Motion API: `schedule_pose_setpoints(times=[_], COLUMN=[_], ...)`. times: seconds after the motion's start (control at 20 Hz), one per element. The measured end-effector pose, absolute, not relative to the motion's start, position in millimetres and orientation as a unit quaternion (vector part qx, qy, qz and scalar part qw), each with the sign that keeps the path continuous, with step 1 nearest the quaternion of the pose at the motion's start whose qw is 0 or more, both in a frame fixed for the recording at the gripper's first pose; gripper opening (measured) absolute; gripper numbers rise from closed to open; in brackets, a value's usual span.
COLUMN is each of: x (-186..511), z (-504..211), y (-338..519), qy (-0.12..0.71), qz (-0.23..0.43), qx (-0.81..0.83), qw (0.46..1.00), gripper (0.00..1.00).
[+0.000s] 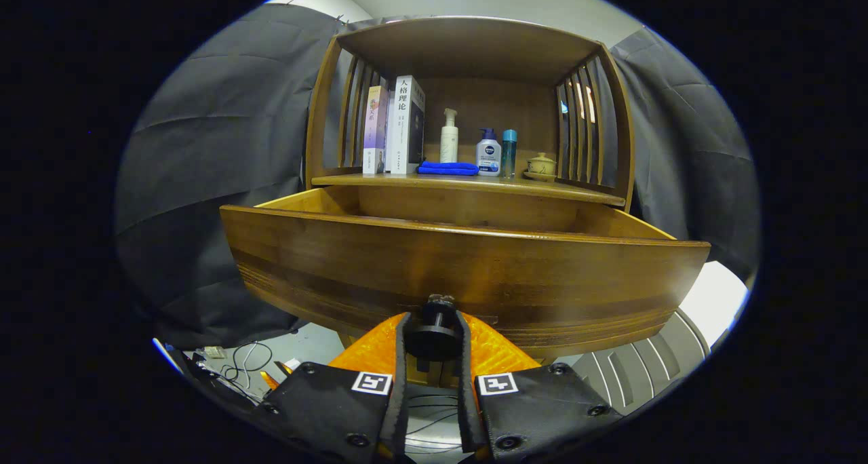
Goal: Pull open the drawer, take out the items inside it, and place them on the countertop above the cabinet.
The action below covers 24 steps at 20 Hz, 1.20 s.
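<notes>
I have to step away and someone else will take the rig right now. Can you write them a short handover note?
Tool: fingers shut on the drawer knob.
Drawer: pulled well out from under the countertop; its inside is hidden behind the front panel, so I cannot tell what it holds.
Countertop: books, blue cloth, bottles and a lidded cup stand there.
Done: drawer open.
Left: release the knob, lift the items out, set them on the countertop.

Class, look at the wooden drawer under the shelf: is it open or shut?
Open. The drawer juts out below the shelf, its inner walls showing, and the tongs are shut on its knob.
</notes>
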<state>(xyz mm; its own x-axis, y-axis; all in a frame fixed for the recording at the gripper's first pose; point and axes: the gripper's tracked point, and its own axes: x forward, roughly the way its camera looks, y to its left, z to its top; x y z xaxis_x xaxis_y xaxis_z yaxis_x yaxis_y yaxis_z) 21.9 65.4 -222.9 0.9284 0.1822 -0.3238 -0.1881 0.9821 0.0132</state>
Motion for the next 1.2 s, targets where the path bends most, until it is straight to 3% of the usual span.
schedule_pose_setpoints(times=[0.35, 0.6, 0.85, 1.2], x=[11.6, 9.7, 2.0, 18.1], z=[-224.2, -222.8, -190.2, -118.6], y=[66.8, 65.1, 46.7, 26.5], qy=[0.162, 0.189, 0.159, 0.127], qz=[0.105, 0.112, 0.096, 0.093], qx=[-0.013, 0.004, 0.028, 0.016], qw=[0.981, 0.976, 0.982, 0.987], gripper=[0.32, 0.42, 1.00, 0.97])
